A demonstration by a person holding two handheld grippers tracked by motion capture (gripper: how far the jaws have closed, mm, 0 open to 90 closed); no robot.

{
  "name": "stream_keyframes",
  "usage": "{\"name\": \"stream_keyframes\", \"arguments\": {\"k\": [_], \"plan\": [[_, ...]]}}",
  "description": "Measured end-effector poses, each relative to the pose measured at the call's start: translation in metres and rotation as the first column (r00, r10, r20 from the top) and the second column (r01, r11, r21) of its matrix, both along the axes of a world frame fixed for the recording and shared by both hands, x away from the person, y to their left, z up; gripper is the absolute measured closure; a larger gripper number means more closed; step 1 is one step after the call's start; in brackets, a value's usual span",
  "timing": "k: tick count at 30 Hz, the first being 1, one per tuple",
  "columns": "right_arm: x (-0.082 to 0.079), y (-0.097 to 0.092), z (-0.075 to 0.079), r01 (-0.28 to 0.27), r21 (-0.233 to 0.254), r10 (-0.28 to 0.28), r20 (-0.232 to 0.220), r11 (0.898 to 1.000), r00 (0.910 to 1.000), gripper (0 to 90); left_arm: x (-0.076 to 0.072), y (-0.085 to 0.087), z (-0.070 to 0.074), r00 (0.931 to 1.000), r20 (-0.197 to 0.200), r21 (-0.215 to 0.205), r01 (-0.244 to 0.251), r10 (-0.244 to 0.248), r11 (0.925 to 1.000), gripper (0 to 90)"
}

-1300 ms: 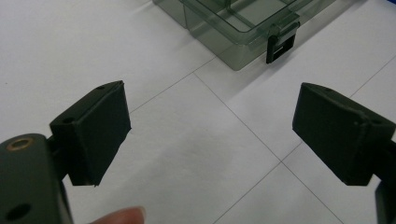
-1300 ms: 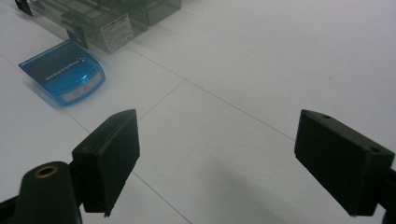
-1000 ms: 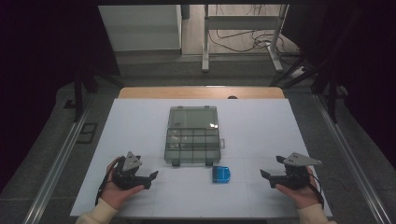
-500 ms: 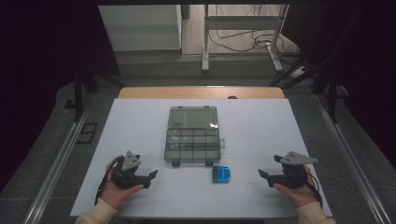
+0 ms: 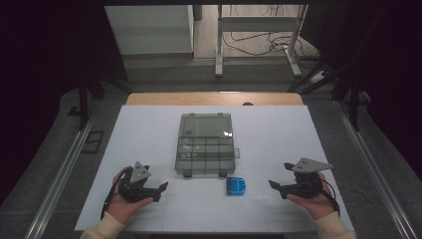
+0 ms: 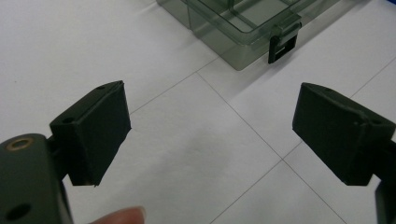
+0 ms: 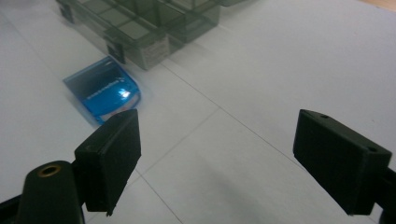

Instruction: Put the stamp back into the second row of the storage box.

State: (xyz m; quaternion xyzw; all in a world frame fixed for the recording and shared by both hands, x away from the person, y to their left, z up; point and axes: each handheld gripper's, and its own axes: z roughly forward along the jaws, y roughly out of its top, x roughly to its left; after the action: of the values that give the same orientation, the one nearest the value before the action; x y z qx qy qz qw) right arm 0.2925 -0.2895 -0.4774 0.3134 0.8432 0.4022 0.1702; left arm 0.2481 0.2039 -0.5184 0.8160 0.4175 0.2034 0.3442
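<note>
1. The left gripper (image 5: 158, 188) rests low on the table (image 5: 149, 129) at the near left corner, jaws wide apart and holding nothing; against the frames of a second ago it has hardly moved.
2. The box (image 5: 205, 144), clear and smoky, sits mid-table, lid open toward the far side, compartments toward the person; it has not shifted.
3. The blue case (image 5: 236, 185) lies just beside the box's near right corner, apart from both grippers; it too is where it was.
4. The right gripper (image 5: 275, 186) at the near right has crept slightly inward toward the blue case; its jaws are spread wide and empty; I judge this a start of a reach, with no contact yet.
5. The left gripper view shows the box's latch (image 6: 283, 44) on the near wall, too small to make out from above; a fingertip (image 6: 123, 217) shows at its lower edge.
6. The right gripper view shows the blue case (image 7: 105, 91) near its left jaw, with a pale dotted mark on the lid, and the box (image 7: 140, 28) behind it.
</note>
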Motion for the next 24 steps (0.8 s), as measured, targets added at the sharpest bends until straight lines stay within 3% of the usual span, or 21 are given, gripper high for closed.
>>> {"name": "stream_keyframes", "arguments": {"k": [10,13,18,19,24], "plan": [[0.007,0.029,0.012,-0.108,-0.051,0.107,-0.008,0.993,0.9942,15.0,-0.001,0.0,0.0,1.0,-0.004,-0.004,-0.004,0.004,1.0,11.5],[0.007,0.045,0.013,-0.166,-0.079,0.165,-0.026,0.983,0.986,14.7,-0.002,-0.001,0.0,1.0,-0.005,-0.002,-0.002,0.002,1.0,11.5],[0.008,0.059,0.014,-0.217,-0.1,0.213,-0.05,0.971,0.9757,14.7,-0.002,-0.002,0.0,1.0,-0.004,-0.006,-0.005,0.005,1.0,11.5],[0.009,0.068,0.013,-0.245,-0.116,0.238,-0.067,0.963,0.9689,14.6,-0.002,-0.002,0.0,1.0,-0.005,-0.005,-0.004,0.004,1.0,11.5],[0.014,0.086,0.01,-0.289,-0.152,0.276,-0.1,0.945,0.956,14.2,-0.002,-0.002,0.0,1.0,-0.006,-0.007,-0.005,0.005,1.0,11.6]]}}
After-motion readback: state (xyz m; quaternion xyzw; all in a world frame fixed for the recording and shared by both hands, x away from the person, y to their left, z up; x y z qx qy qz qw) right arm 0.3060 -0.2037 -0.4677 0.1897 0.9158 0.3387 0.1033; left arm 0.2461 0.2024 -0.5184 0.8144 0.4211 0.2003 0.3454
